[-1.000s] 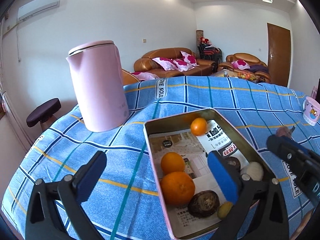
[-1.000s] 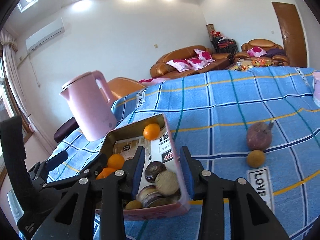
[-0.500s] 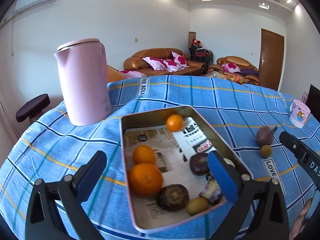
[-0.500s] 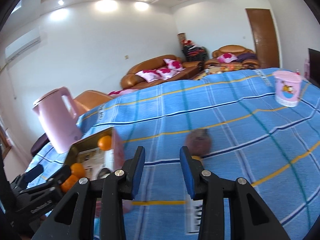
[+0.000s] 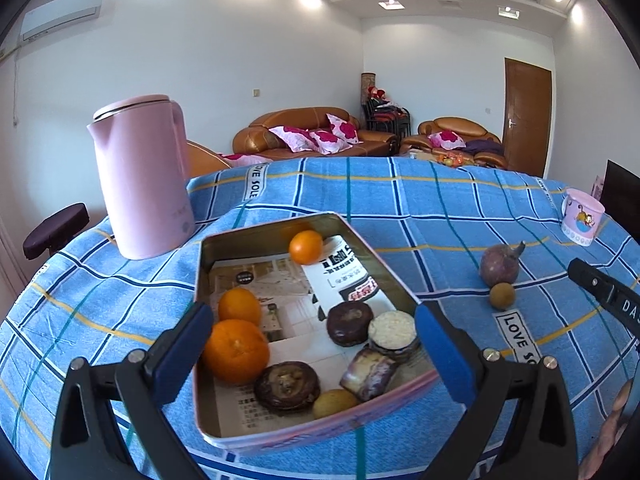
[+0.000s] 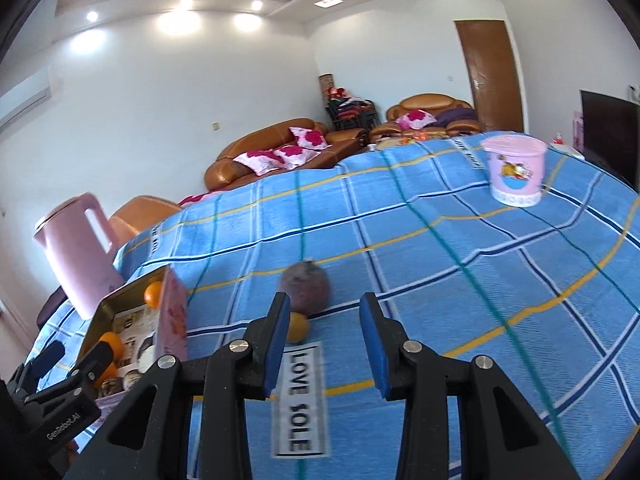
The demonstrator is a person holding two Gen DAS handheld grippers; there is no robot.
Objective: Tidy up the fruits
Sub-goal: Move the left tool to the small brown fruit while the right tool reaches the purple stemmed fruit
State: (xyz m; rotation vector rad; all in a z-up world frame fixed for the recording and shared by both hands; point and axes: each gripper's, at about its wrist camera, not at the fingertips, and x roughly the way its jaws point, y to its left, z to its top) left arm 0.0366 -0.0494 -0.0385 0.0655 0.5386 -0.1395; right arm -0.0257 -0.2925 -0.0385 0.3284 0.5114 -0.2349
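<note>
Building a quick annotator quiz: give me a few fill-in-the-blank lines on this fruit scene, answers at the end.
1. The tin holds ____ oranges.
2. The purple fruit and the small brown fruit lie on the ____, outside the tin.
3. The kettle standing behind the tin is ____ in colour.
4. The right gripper holds ____, its jaws apart and pointed toward the two loose fruits.

Answers: three; tablecloth; pink; nothing

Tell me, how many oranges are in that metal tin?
3. A small orange sits at the tin's far end, a middle orange by the left wall, and the biggest orange just in front of it. None seems hidden.
</note>
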